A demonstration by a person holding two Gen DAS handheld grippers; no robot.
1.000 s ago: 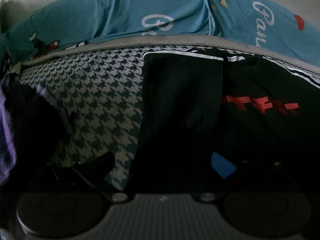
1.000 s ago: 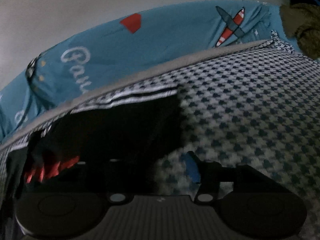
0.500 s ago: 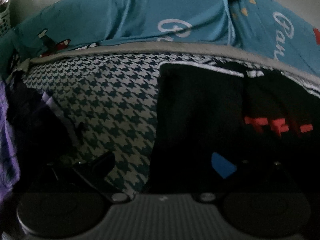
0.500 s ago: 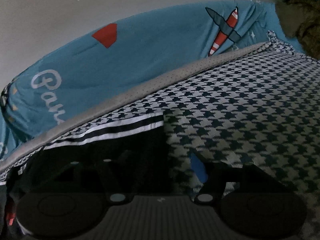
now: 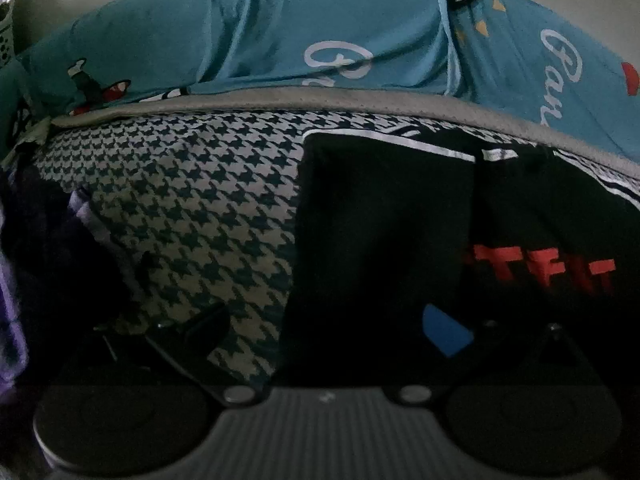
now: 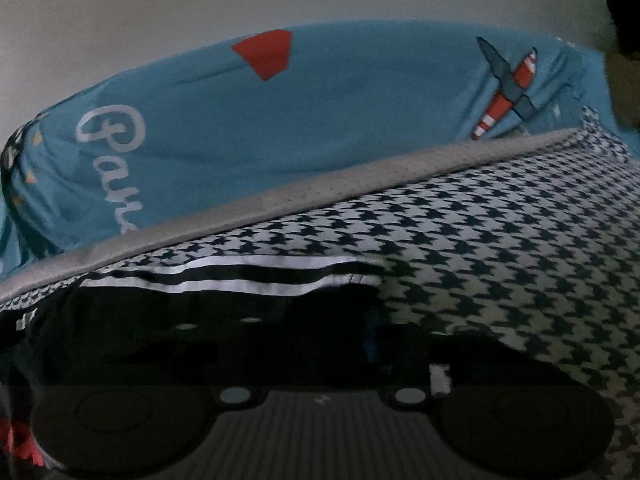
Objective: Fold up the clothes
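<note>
I am holding a pair of tongs in each hand over a black garment (image 5: 384,216) that is lying flat on a houndstooth cover (image 5: 192,200). The garment is carrying red block lettering (image 5: 540,270) on its right part and a white-striped hem (image 6: 256,276) along its far edge. Beyond it, a grey border strip (image 5: 280,106) is running along the cover, and a teal sheet (image 5: 320,32) printed with white script and aeroplanes is rising behind that. My left tongs (image 5: 320,332) are standing wide apart: the left finger is sitting over the houndstooth cover, while the right finger with its blue pad (image 5: 446,330) is sitting over the garment, so the garment's left edge is running between them with no pad pressing on it. My right tongs (image 6: 340,344) are closing at the garment's right edge, just below the striped hem; the black fabric is lying between the fingers, but the view there is too dark to confirm that the pads are pressing on it. A dark purple cloth (image 5: 24,264) is lying at the far left of the left wrist view, apart from the garment.
</note>
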